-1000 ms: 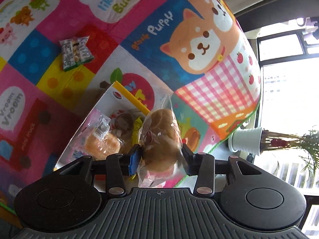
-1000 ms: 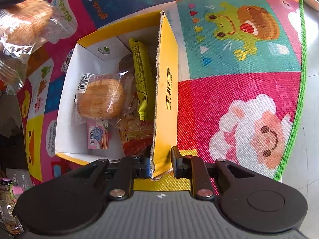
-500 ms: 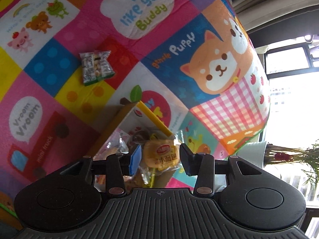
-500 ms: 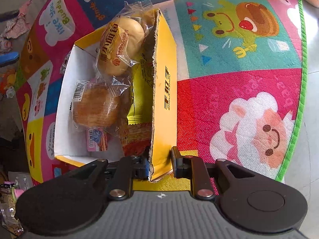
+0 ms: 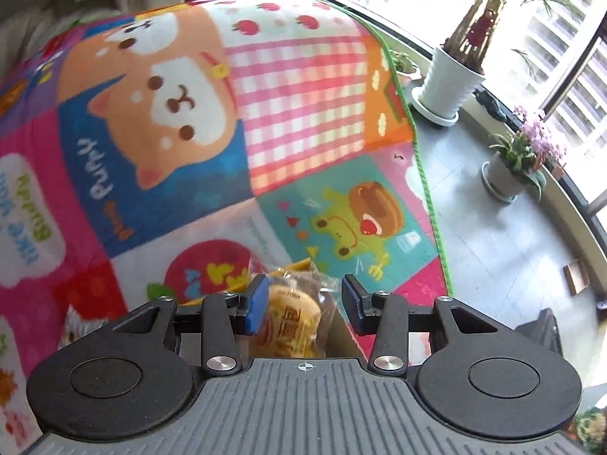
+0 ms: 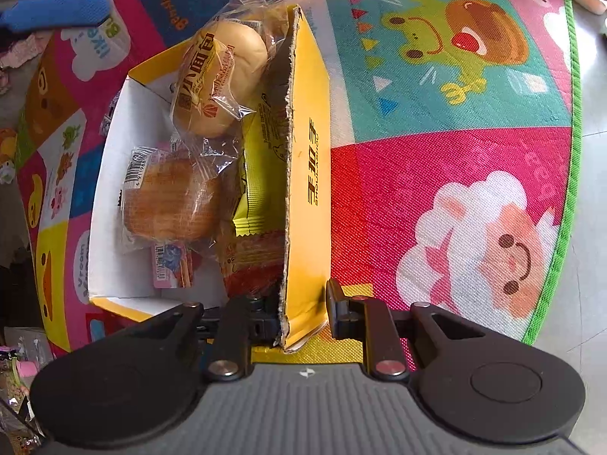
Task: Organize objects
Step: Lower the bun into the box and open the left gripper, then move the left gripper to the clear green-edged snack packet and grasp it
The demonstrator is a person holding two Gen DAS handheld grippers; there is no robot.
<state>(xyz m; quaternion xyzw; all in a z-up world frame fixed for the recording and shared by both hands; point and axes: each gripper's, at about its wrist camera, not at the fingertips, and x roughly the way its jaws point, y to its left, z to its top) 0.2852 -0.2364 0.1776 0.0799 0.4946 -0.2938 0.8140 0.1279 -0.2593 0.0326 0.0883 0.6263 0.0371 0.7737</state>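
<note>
A yellow cardboard box (image 6: 308,167) with a white inside stands on the play mat. My right gripper (image 6: 303,313) is shut on the near end of its right wall. A wrapped pale bun (image 6: 220,79) lies at the box's far end, resting on the other snacks. Below it are a wrapped brown cake (image 6: 170,197), a yellow packet (image 6: 261,174) and an orange packet (image 6: 254,261). My left gripper (image 5: 301,303) is open above the bun (image 5: 292,322), its pads clear of the wrapper. One of its blue pads (image 6: 57,11) shows at the top left of the right wrist view.
The colourful mat (image 5: 303,87) ends in a green border (image 5: 425,174), with grey floor tiles beyond. Two potted plants (image 5: 447,76) (image 5: 508,174) stand by the window. A small snack packet (image 5: 74,324) lies on the mat left of the box.
My left gripper let go of the wrapped bun, which now lies in the box. That gripper then rolled and swung sideways. The right gripper kept its hold on the box wall.
</note>
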